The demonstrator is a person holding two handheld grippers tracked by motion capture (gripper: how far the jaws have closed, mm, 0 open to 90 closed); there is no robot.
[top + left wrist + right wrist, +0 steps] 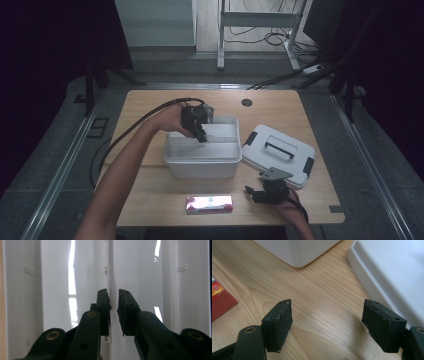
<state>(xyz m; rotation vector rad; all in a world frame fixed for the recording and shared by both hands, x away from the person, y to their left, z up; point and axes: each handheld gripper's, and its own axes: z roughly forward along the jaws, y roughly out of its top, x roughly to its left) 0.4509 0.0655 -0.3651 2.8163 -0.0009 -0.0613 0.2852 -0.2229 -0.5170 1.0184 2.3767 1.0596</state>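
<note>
A white plastic box [200,161] stands open in the middle of the table. An inner tray [222,131] sits in its far right part. My left gripper [200,134] reaches down into the box at the tray's edge. In the left gripper view its jaws [113,291] stand a narrow gap apart astride a thin white wall [109,270]; the left pad lies against it and a sliver of light shows by the right pad. My right gripper [251,194] hovers open over bare wood [327,305] at the front right, with nothing between its pads.
The box's white lid [295,161], with a dark handle, lies flat to the right of the box, close to the right gripper [387,270]. A red and pink packet [209,204] lies near the front edge. A dark round grommet [246,102] sits at the back.
</note>
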